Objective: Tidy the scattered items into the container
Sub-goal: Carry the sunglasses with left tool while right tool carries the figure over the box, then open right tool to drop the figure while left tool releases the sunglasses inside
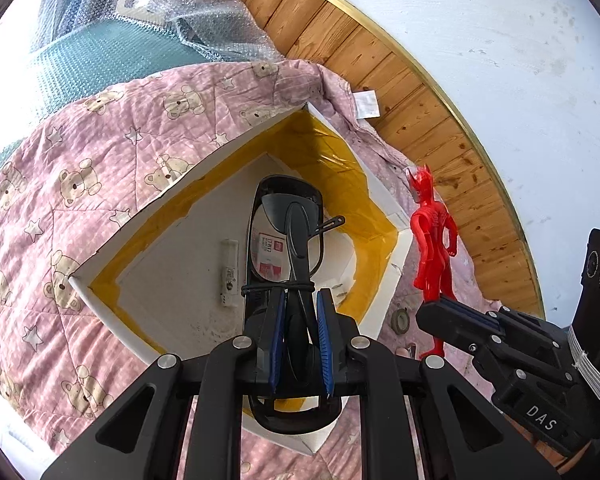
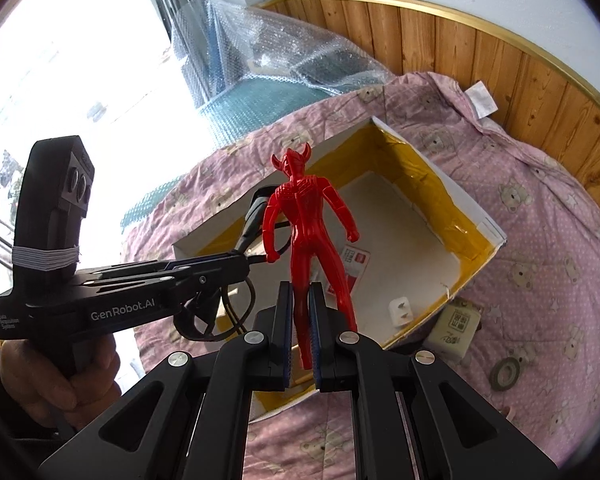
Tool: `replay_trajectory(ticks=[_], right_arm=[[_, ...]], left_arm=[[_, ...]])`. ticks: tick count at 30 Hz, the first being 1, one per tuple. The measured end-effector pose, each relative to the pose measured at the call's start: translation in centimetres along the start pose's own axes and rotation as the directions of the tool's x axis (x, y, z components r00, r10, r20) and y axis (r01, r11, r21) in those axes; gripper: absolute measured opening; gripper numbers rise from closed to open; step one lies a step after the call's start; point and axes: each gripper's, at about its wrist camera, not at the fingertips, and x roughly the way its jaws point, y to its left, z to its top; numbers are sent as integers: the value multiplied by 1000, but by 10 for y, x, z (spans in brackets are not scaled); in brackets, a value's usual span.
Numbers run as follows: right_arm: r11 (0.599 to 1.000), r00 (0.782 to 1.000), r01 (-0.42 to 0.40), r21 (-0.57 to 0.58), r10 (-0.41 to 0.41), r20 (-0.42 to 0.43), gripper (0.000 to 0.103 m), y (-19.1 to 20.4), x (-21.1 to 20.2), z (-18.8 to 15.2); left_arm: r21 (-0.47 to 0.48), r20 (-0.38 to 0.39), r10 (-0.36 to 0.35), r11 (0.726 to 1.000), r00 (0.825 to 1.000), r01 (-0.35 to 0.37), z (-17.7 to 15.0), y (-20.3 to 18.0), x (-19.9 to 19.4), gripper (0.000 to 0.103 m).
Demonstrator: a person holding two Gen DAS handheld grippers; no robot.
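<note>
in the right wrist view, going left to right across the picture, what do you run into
hand holding the left gripper → sunglasses in that gripper → red figure clamped in the right gripper → white plug in the box → small beige carton → tape roll
</note>
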Motion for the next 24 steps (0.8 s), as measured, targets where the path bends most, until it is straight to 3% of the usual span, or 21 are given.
replay_trajectory(ticks=[9,24], right_arm=[[1000,1000,-6,6,6,-26,8,-18,29,23],[996,999,-4,94,9,-47,8,-69,66,47]], left_arm=[[-22,-26,28,999,999,-29,19,11,25,16],[43,-74,64,997,995,-61,69,-8,85,17]])
